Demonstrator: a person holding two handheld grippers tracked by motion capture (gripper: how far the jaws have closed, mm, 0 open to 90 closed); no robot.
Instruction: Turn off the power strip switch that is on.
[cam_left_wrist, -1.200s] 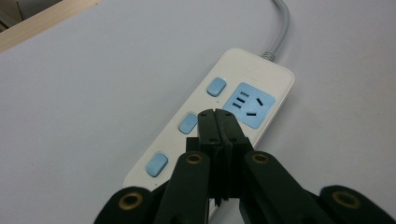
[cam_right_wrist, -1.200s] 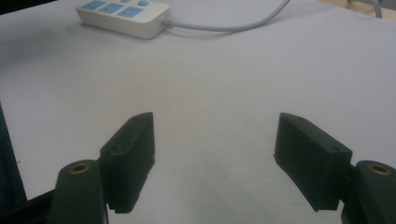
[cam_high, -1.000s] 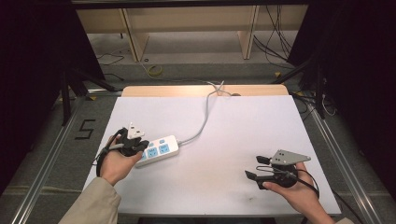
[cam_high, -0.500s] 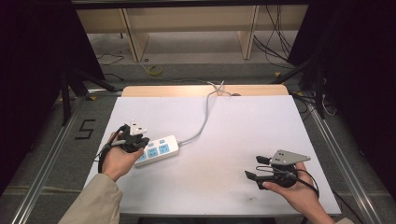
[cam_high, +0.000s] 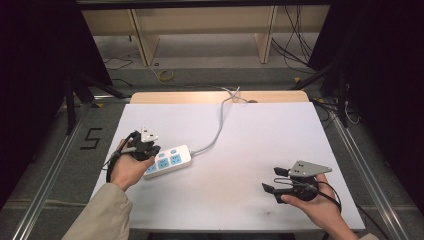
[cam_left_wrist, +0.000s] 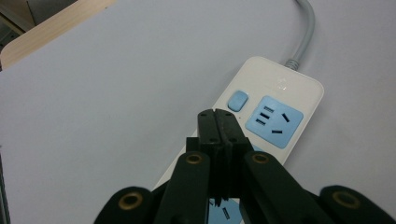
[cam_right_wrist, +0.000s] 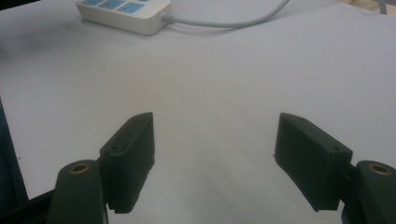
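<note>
High view: a white plastic power strip with blue sockets (cam_high: 167, 161) lies left of centre on the white table (cam_high: 250, 140) (grey cord (cam_high: 218, 125) trailing away). The left gripper (cam_high: 146, 150), jaws pressed together on nothing, hovers over it. The right gripper (cam_high: 274, 179), jaws wide apart, sits near the right edge.

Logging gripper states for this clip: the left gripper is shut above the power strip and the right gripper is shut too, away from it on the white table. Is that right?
Not quite. The right gripper is open: the right gripper view shows its jaws wide apart with bare white table between them. The rest holds: the left gripper is shut above the power strip, and the right one is away from it.
</note>
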